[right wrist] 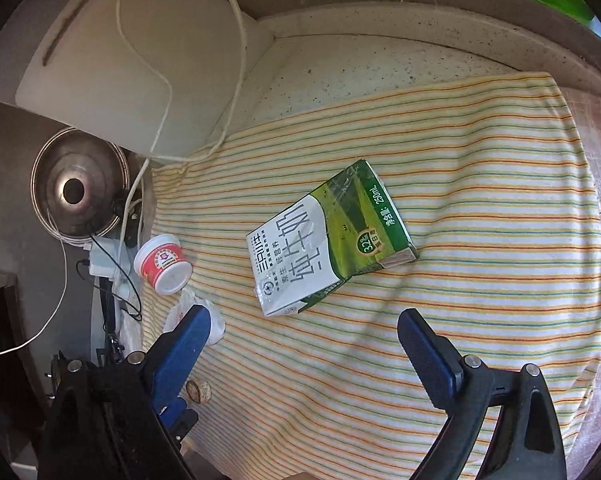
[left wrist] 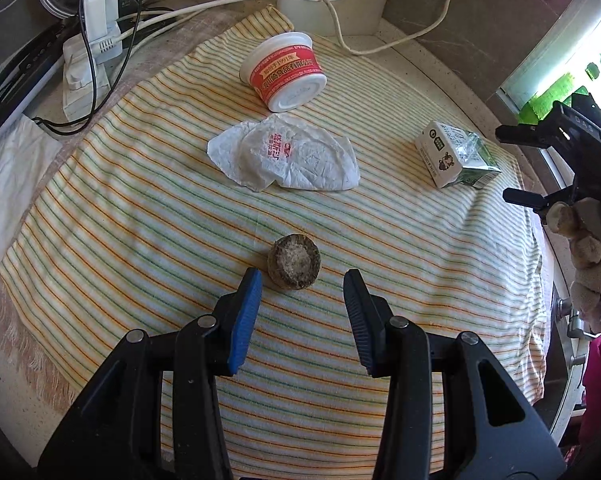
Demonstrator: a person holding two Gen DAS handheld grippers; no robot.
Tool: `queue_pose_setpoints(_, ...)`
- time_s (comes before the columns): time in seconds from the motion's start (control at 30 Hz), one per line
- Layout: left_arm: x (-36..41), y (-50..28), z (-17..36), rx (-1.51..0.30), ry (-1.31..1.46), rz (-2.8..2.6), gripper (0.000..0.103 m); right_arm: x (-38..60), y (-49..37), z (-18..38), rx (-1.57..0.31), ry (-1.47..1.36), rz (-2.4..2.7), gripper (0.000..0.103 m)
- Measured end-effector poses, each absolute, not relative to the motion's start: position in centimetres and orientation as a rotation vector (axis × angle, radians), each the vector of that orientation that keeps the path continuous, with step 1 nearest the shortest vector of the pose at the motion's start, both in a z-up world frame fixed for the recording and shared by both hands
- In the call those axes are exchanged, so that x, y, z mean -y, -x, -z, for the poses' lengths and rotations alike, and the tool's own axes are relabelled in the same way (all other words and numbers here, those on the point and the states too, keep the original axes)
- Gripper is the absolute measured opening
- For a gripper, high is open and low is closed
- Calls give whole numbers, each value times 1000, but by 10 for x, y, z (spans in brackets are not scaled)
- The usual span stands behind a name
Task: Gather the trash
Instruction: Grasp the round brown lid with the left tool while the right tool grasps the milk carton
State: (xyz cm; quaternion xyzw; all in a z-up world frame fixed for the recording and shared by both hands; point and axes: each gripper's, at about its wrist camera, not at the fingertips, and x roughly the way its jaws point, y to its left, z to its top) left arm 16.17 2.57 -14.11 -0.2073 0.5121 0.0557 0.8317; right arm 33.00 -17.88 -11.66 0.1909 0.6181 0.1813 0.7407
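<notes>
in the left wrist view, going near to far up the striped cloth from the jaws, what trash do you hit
small round brown lump → crumpled white wrapper → red and white tub on its side. The milk carton lies off to the right, level with the wrapper.

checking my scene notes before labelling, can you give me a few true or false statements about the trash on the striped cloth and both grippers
1. The left gripper is open with nothing between its fingers. True.
2. The red and white plastic cup stands upright. False: it lies on its side on the striped cloth.
3. The milk carton lies flat in front of the right gripper. True.
4. The right gripper is shut on the milk carton. False: it is open and apart from the carton.
5. The crumpled white wrapper lies between the plastic cup and the small round brown piece. True.
6. The brown piece sits inside the cup. False: it rests on the cloth just ahead of the left gripper.
</notes>
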Motion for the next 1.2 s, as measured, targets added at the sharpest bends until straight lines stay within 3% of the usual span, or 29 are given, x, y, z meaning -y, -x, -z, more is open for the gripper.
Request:
queue_pose_setpoints(0.4, -31, -168, 145, -1093, 439, -132, 43, 154, -375, 140, -1368, -496, -286, 96)
queue_pose_setpoints(0.8, -22, -182, 152, -1103, 387, -134, 43, 102, -405, 164, -1382, -166, -198, 95)
queue_pose_setpoints(1.03, -13, -185, 162, -1136, 308, -148, 43, 98, -395, 159, -1333, -46, -250, 73)
queue_pose_setpoints(1.2, -8, -188, 165, -1128, 254, -168, 43, 109, -385, 156, -1330, -55, -287, 69)
